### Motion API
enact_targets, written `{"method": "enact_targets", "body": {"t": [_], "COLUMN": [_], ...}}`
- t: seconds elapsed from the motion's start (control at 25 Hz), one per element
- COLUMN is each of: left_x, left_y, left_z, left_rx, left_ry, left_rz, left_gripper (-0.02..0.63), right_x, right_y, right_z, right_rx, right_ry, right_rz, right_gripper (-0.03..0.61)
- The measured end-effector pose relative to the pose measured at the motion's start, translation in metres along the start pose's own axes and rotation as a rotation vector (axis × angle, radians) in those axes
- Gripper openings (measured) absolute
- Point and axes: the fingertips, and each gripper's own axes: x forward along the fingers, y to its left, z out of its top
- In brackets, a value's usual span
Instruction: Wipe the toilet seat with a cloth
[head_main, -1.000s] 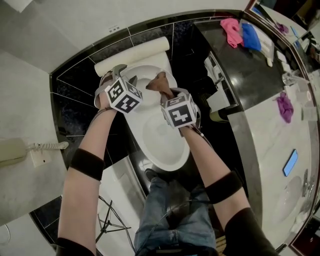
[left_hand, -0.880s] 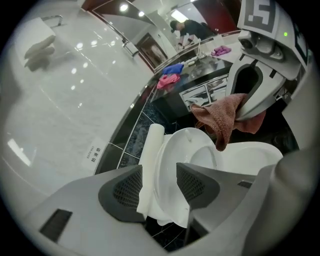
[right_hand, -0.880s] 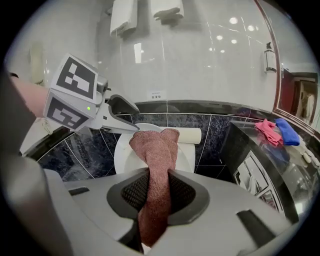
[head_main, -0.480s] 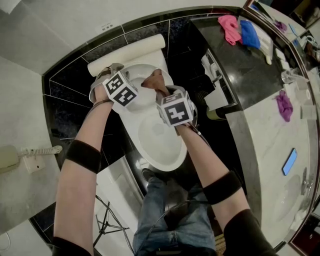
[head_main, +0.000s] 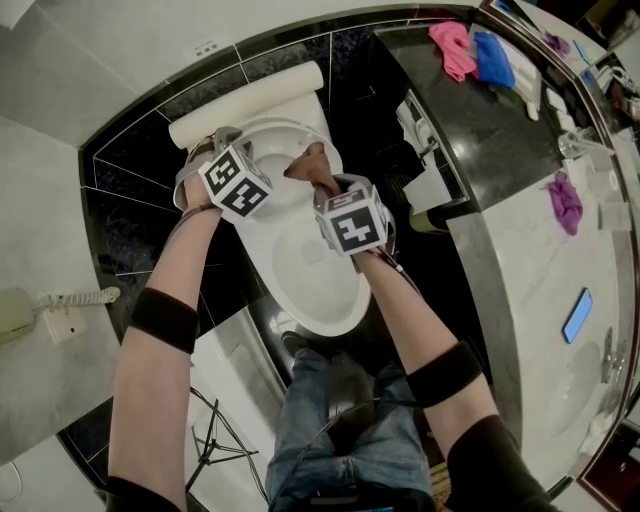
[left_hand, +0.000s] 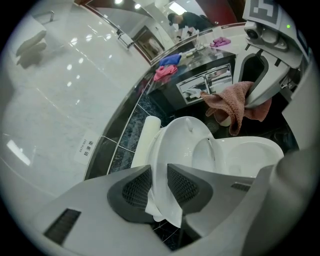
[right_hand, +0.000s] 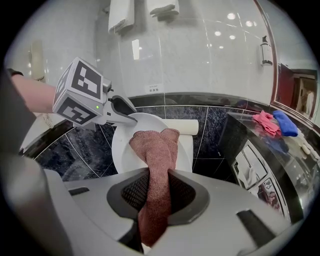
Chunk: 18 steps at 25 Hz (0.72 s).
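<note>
A white toilet (head_main: 310, 275) stands below me with its lid (head_main: 275, 150) raised. My left gripper (head_main: 238, 142) is at the lid's left rim. In the left gripper view its jaws (left_hand: 159, 186) have just been closing, and the pads press on the thin white edge of the lid (left_hand: 182, 137). My right gripper (head_main: 322, 182) is over the back of the bowl, shut on a brownish-pink cloth (head_main: 310, 162). The cloth (right_hand: 157, 150) runs up between the right gripper's pads (right_hand: 159, 192) and folds over in front of the lid (right_hand: 125, 145). The left gripper view shows the cloth (left_hand: 232, 102) hanging.
A white roll (head_main: 245, 105) lies behind the toilet against black wall tiles. To the right a dark counter (head_main: 500, 150) carries a pink cloth (head_main: 453, 45), a blue cloth (head_main: 493, 55), a purple cloth (head_main: 565, 200) and a phone (head_main: 577, 315). A wall telephone (head_main: 20, 310) hangs left.
The left gripper's jaws, open beside the lid a second ago, have come down a little and closed on the lid's rim. The right gripper still holds the cloth and has sunk slightly.
</note>
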Motion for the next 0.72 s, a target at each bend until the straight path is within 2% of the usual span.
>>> {"method": "enact_targets", "body": {"t": [0.36,0.72], "left_x": [-0.053,-0.113], "left_y": [-0.041,-0.126], "left_z": [0.013,0.014], "left_rx": [0.022,-0.019], "left_ry": [-0.052,-0.057], "left_rz": [0.041,0.083], "left_gripper": [0.092,0.084], "right_x": [-0.034,-0.092], "right_y": [-0.005,-0.005], "right_z": [-0.026,-0.066], "right_rx": [0.018,0.008], "right_ry": [0.011,0.005], "right_rz": [0.002,0.03], "right_gripper": [0.104,0.104]}}
